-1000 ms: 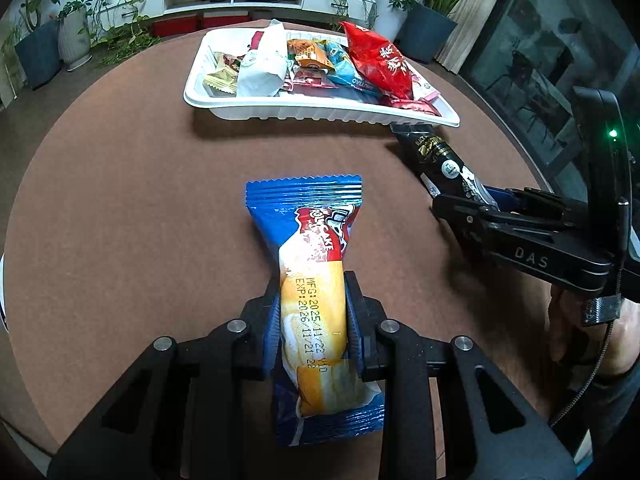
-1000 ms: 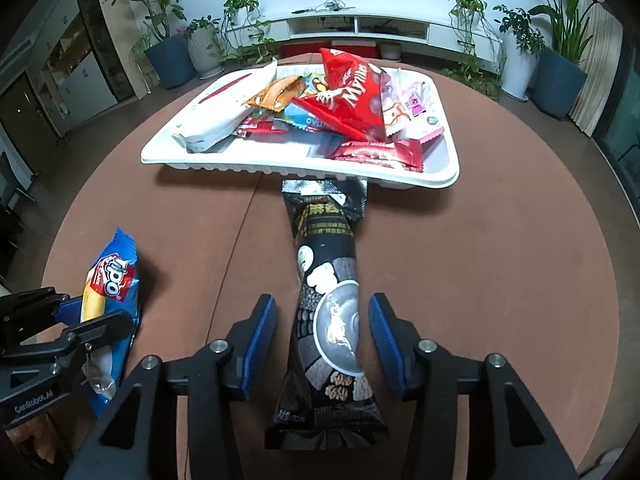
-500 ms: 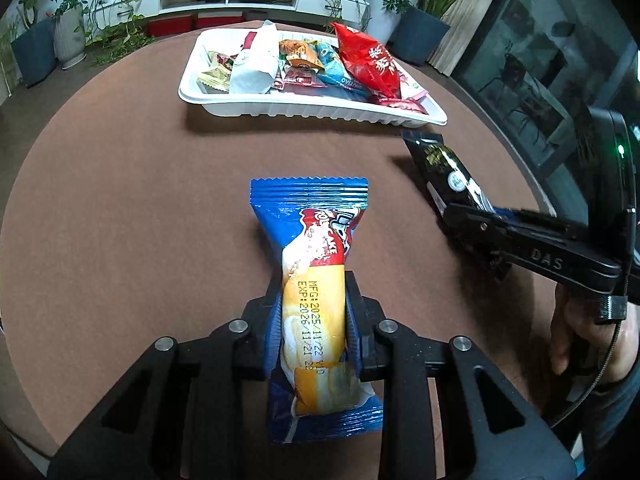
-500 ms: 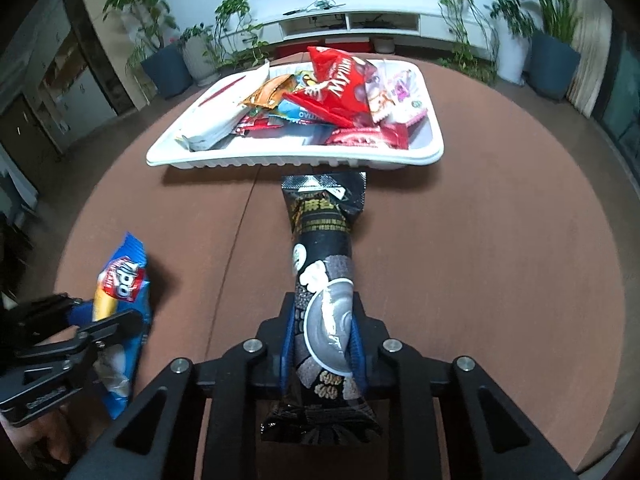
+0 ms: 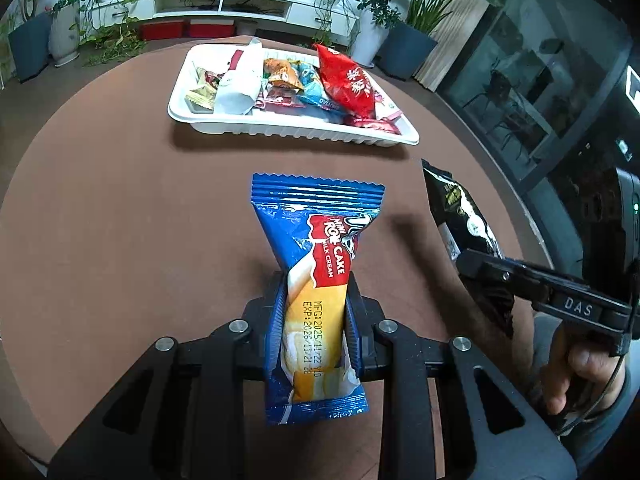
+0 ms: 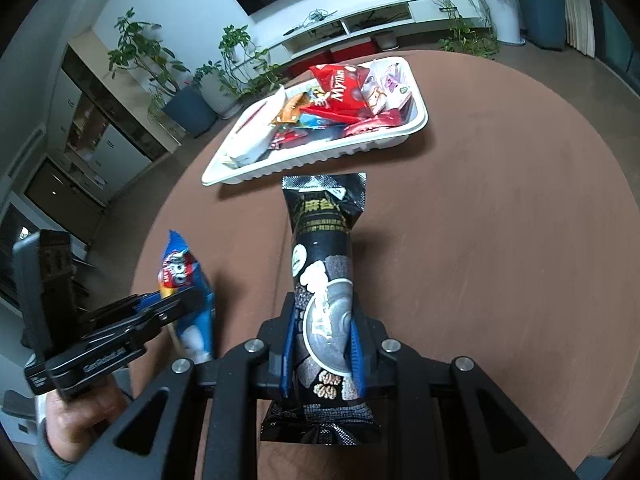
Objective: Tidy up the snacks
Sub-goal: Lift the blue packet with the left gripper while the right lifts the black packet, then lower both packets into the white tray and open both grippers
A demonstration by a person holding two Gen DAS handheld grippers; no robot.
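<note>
My left gripper (image 5: 316,320) is shut on a blue roll-cake packet (image 5: 316,264) and holds it above the brown round table (image 5: 120,208). My right gripper (image 6: 324,344) is shut on a black snack packet (image 6: 322,264), also lifted off the table. The black packet shows in the left wrist view (image 5: 460,208), and the blue packet shows in the right wrist view (image 6: 184,280). A white tray (image 5: 288,130) full of several snack packets sits at the far side of the table, also in the right wrist view (image 6: 320,156).
A red bag (image 5: 348,80) and a white packet (image 5: 240,84) lie in the tray. Potted plants and a low white TV cabinet (image 5: 220,4) stand beyond the table. A glass wall (image 5: 540,92) is to the right.
My right gripper closed on the black packet and lifted it. Both grippers rose and tilted with their packets, away from the tray.
</note>
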